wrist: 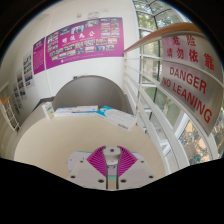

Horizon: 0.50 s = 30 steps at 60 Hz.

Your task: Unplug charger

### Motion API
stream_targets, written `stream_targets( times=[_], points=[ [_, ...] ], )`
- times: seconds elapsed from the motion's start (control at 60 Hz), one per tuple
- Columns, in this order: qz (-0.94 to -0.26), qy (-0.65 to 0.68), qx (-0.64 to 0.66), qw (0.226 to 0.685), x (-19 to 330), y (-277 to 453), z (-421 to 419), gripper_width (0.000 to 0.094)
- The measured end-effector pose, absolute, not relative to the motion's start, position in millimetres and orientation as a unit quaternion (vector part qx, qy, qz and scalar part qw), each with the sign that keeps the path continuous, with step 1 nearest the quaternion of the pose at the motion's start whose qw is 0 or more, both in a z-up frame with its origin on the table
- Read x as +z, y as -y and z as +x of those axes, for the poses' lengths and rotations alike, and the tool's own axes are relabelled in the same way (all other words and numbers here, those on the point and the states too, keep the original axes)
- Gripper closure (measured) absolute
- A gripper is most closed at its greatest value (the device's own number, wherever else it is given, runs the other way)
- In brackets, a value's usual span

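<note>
My gripper (112, 158) is low over a pale round tabletop (50, 140). Its two magenta pads (98, 160) spread in a V, and nothing is gripped between them. Well beyond the fingers, at the table's far edge, lies a flat white and pale-blue object (112, 117); I cannot tell whether it is the charger or a power strip. I can make out neither a plug nor a cable.
A glass railing (150, 90) runs along the right, bearing a red "DANGER NO LEANING" sign (188, 92). Magenta posters (80, 42) hang on the white wall behind. A dark curved recess (88, 95) lies behind the table.
</note>
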<state>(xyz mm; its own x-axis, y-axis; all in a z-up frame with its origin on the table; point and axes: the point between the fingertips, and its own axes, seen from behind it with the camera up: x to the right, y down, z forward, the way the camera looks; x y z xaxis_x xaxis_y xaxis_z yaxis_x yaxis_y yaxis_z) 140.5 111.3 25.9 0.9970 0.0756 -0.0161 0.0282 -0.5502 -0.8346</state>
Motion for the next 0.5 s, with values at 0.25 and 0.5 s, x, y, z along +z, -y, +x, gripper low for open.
stream_targets(
  times=[0.25, 0.5],
  points=[
    [-0.792, 0.071, -0.017, 0.607, 148.7, -127.9, 130.8, 0.0836],
    [-0.689, 0.039, 0.043, 0.723, 369.4, -146.4, 129.3, 0.0837]
  ],
)
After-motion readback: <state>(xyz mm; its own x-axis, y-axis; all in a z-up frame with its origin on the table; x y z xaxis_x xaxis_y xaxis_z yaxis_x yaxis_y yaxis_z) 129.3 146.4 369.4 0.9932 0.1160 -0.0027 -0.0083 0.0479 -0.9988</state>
